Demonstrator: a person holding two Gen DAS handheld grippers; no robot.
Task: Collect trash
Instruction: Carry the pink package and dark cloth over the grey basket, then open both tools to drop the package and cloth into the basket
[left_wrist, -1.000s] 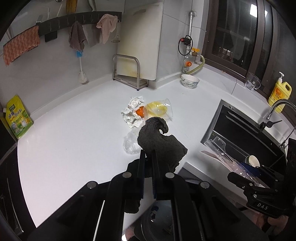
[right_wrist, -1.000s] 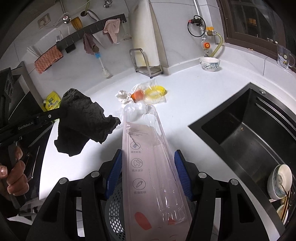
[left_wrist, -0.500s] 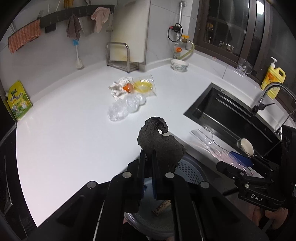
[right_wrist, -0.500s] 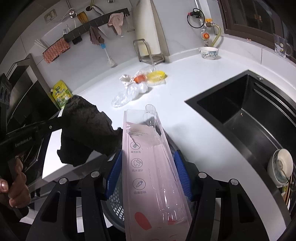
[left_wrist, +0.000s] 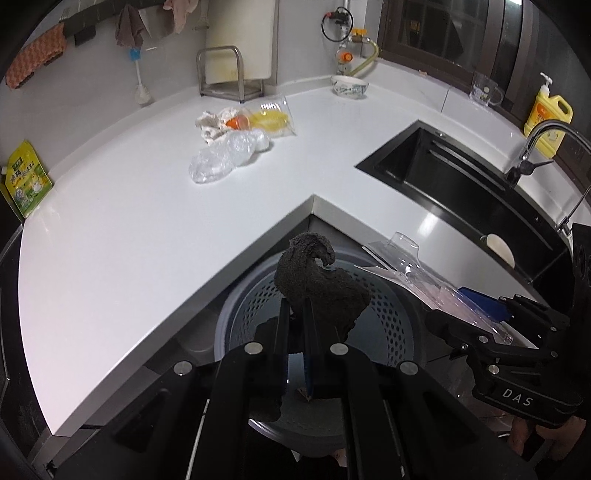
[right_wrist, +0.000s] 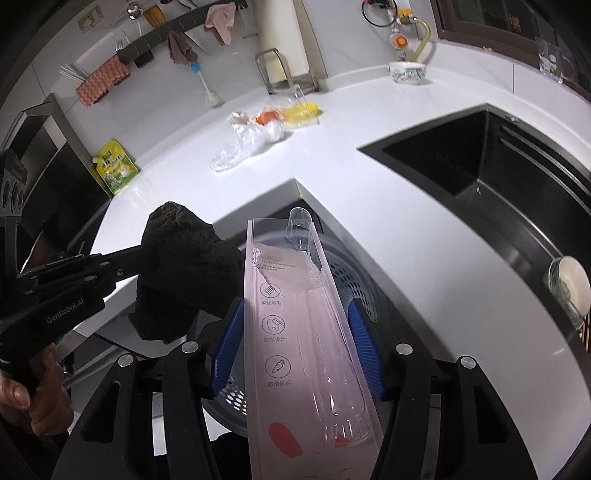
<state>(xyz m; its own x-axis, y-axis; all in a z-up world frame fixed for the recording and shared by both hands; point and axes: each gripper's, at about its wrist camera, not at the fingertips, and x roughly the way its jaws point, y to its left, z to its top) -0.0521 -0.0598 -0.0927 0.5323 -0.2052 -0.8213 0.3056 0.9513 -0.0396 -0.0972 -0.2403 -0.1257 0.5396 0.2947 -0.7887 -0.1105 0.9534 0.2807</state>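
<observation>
My left gripper is shut on a dark grey rag and holds it over a grey perforated trash basket below the counter corner. My right gripper is shut on a clear plastic toothbrush package, also held above the basket. The rag and left gripper show at the left of the right wrist view. The package shows at the right of the left wrist view. More trash lies on the white counter: a crushed clear bottle, crumpled paper and a yellow-filled plastic cup.
A black sink with a faucet is at the right. A bowl, a metal rack, a green pouch and a yellow soap bottle stand along the counter's back.
Both grippers have pulled back from the counter with their loads and now hang over the trash basket, which has come fully into view below them.
</observation>
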